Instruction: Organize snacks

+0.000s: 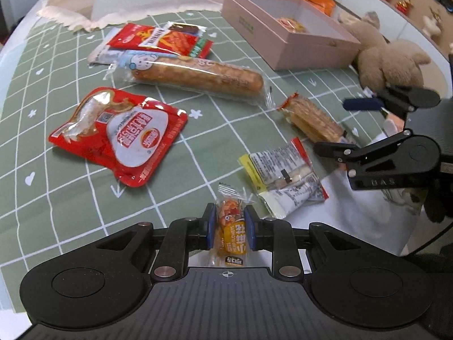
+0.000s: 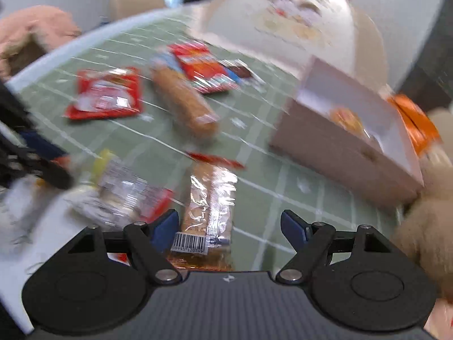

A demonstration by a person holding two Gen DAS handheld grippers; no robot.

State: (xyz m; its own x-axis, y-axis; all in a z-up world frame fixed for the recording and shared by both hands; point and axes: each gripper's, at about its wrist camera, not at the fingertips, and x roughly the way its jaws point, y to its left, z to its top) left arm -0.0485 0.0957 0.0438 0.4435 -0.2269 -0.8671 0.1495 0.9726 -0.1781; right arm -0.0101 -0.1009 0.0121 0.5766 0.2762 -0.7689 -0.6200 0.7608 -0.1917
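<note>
Gripping a small orange candy packet (image 1: 230, 228) between its blue pads, the left gripper (image 1: 230, 225) is clenched on it, the packet's long axis running forward along the fingers. Nearest the right gripper (image 2: 229, 228), whose jaws stand spread apart and hold nothing, lies a cracker packet (image 2: 211, 201), its barcode end just between the fingers and its long axis pointing away toward the pink box (image 2: 348, 144); this arm is the nearer one to it. Just left of it sits a clear wrapped snack (image 1: 283, 175). Farther out on the green checked cloth (image 1: 198, 153) lie a red pouch (image 1: 119, 133) and a long bread stick (image 1: 195, 78). The box stands open ahead and to the right, one snack already inside, with bare cloth before its near wall; a plush toy (image 1: 388, 62) crowds its right end.
</note>
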